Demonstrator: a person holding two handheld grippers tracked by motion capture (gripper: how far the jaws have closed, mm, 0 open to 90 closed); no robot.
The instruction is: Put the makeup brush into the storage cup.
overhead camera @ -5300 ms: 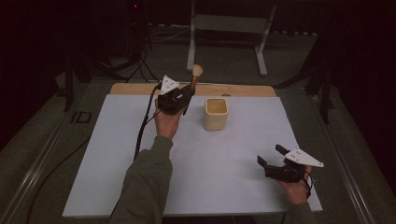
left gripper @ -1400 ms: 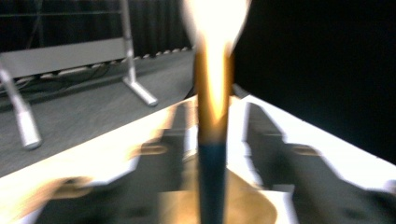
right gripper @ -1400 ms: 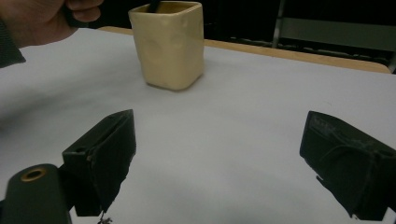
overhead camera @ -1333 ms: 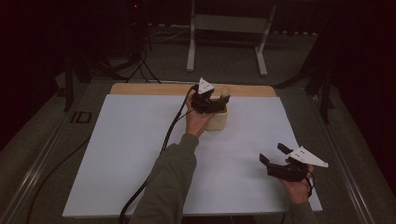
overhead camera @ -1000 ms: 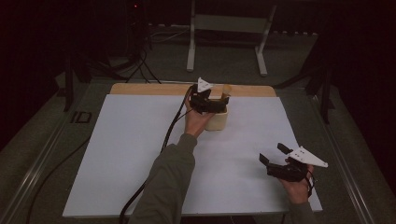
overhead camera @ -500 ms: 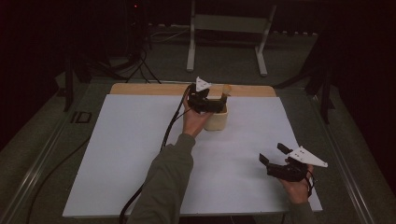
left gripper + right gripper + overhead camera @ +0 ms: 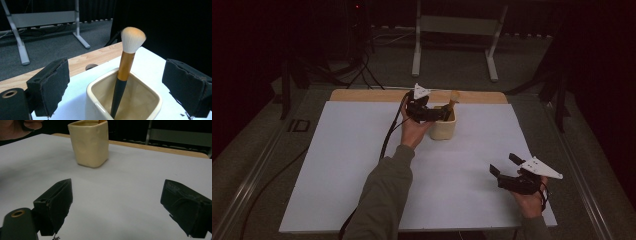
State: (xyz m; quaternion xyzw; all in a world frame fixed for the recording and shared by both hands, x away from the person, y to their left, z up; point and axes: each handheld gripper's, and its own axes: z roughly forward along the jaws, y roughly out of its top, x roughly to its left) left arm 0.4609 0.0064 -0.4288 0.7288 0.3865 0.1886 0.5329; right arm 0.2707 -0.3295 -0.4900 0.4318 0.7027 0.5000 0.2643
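Cream ceramic cup (image 7: 125,100) at frame centre is holding the makeup brush (image 7: 126,67) upright; your left gripper (image 7: 120,92), jaws spread wide, is leaving withdrawal; right gripper (image 7: 120,210) is idling agape.

A black-handled makeup brush (image 7: 124,75) stands tilted inside a cream square ceramic cup (image 7: 442,128), which sits toward the far middle of the white-covered table (image 7: 337,165), before its bare wooden far edge (image 7: 362,95).
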